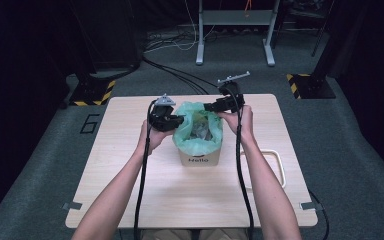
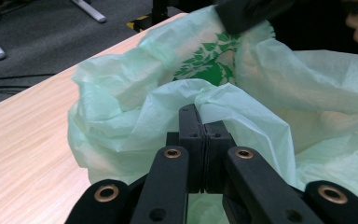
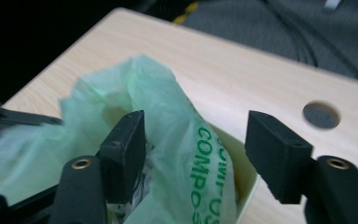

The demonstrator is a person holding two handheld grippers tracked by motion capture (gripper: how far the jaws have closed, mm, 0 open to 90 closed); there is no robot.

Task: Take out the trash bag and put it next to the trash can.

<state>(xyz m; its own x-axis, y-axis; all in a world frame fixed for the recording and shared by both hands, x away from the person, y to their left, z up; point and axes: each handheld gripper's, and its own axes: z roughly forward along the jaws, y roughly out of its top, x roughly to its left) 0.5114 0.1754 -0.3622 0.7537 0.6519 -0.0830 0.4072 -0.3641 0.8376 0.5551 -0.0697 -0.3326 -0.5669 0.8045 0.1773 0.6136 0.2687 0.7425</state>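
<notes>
high view: a small box [image 1: 200, 159] stands upright mid table [image 1: 130, 200], lined with a green bag [image 1: 198, 145] holding crumpled waste; bare wood all round. left gripper view: my left gripper [image 2: 204, 122] is pinching the bag's near-left rim. right gripper view: my right gripper [image 3: 196, 140] stands spread, bag rim between, unpressed.

You see a pale green bag [image 1: 198, 131] with dark green leaves and letters, a cream box [image 1: 200, 159], and a light wood table [image 1: 145, 200].
</notes>
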